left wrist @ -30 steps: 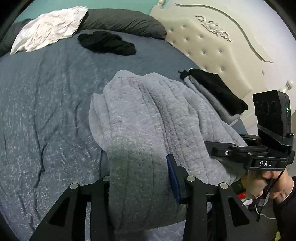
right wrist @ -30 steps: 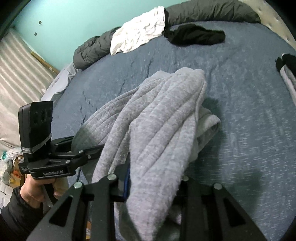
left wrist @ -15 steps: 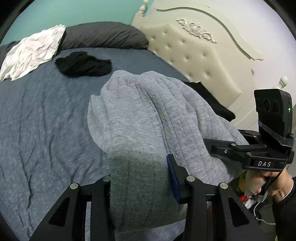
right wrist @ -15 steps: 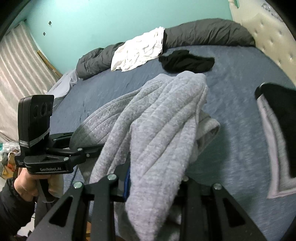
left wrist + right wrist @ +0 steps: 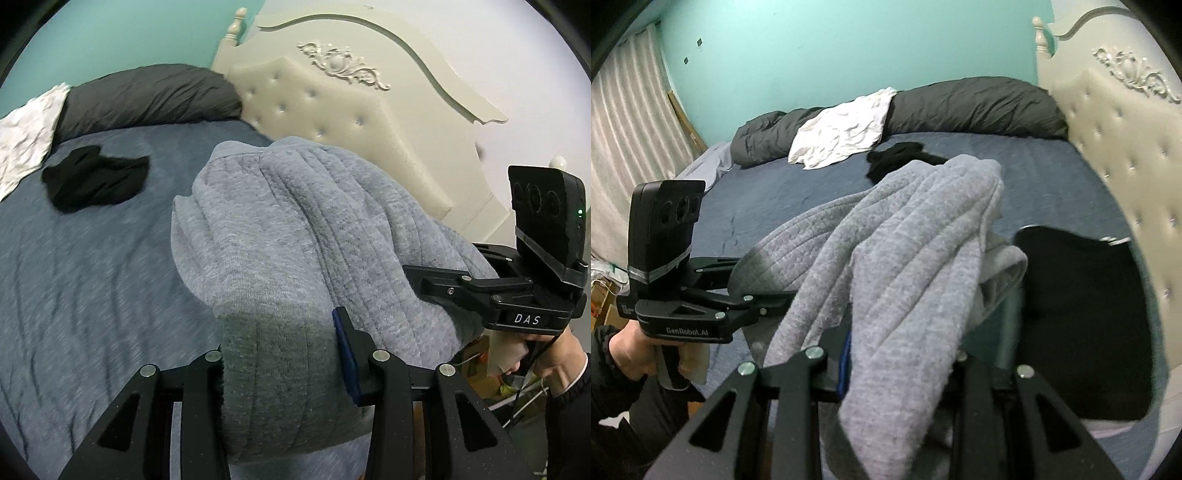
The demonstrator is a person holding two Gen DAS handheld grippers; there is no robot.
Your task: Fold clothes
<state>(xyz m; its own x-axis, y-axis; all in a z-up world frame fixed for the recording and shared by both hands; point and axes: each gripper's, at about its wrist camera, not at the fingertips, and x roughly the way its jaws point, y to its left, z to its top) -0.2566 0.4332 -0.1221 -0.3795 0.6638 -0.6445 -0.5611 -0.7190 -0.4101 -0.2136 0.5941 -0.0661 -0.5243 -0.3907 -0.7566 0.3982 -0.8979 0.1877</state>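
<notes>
The left gripper (image 5: 286,354) is clamped on a thick fold of the grey sweater (image 5: 295,229). The right gripper (image 5: 897,363) grips the same sweater, held above the blue bed (image 5: 1052,177).

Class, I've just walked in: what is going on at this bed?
A person is folding laundry with two handheld grippers. Both the left gripper and the right gripper are clamped on a folded grey sweatshirt, holding it above the blue bed. A folded black garment lies by the headboard; a loose black one waits farther back.
</notes>
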